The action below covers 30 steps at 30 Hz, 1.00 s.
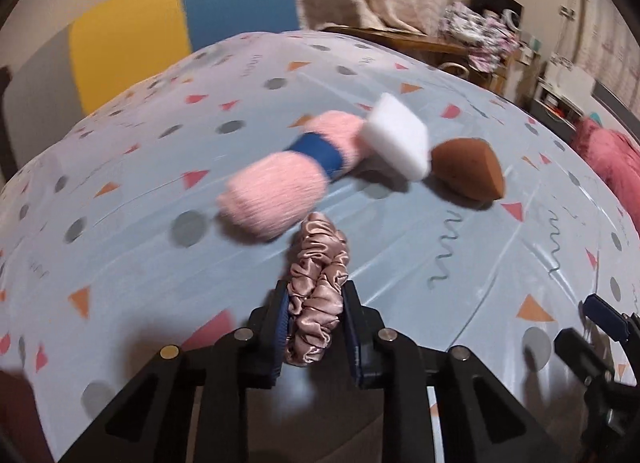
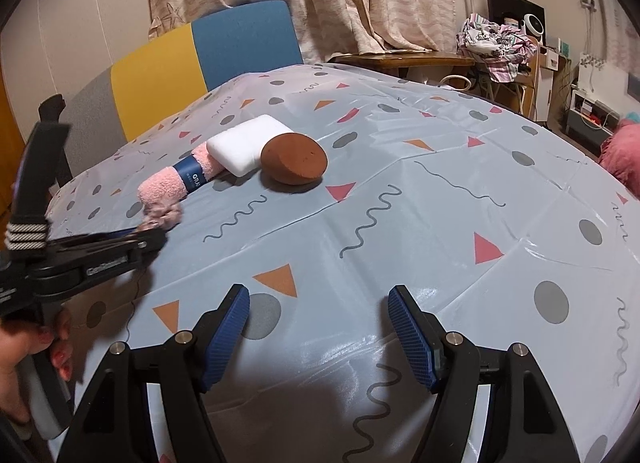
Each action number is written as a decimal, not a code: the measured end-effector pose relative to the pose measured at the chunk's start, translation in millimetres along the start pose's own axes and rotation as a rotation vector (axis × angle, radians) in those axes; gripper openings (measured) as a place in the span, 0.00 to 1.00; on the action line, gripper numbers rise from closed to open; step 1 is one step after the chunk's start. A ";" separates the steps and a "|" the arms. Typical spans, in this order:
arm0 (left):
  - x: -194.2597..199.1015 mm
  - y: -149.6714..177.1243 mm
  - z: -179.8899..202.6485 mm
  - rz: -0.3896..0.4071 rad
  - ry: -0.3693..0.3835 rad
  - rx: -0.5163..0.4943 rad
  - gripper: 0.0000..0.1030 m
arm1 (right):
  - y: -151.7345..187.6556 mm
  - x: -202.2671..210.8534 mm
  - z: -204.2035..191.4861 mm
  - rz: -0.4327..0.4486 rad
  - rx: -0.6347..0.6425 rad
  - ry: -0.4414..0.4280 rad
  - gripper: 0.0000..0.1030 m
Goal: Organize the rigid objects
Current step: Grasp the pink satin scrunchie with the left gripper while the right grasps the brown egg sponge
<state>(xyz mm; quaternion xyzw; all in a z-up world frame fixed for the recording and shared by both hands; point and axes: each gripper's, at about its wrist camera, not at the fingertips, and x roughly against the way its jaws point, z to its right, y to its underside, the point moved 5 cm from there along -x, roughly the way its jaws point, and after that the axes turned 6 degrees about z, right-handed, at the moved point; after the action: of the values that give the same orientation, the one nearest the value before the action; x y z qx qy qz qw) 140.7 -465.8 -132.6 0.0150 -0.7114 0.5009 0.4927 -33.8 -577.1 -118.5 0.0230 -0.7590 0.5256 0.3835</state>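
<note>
Satin scrunchie (image 1: 317, 295), dusty pink, pinched between the blue pads of the left tool (image 1: 316, 327), whose jaws are pressed onto its bunched folds just above the patterned bench (image 1: 120, 247). Right tool (image 2: 320, 337) hangs spread and empty over a bare stretch of cloth. Beyond the scrunchie lie a rolled pink towel (image 1: 280, 187) with a blue band, a white sponge block (image 1: 396, 141) leaning on it, and a brown rounded sponge (image 1: 468, 173) just beside that block. Step in hand, as judged: pickup of the scrunchie. Next move likely calls for lifting it clear without dragging the towel roll, then carrying it to a chosen spot.
</note>
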 end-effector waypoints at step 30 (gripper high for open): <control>32.1 40.4 -45.2 0.044 -0.037 0.151 0.23 | -91.9 -130.8 -37.2 -0.124 0.212 -0.091 0.49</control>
<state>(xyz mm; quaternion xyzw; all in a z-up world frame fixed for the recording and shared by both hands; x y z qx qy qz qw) 134.4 -397.6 -137.3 0.0456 -0.6808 0.5634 0.4659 119.4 -636.0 -120.5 0.1339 -0.7128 0.5767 0.3759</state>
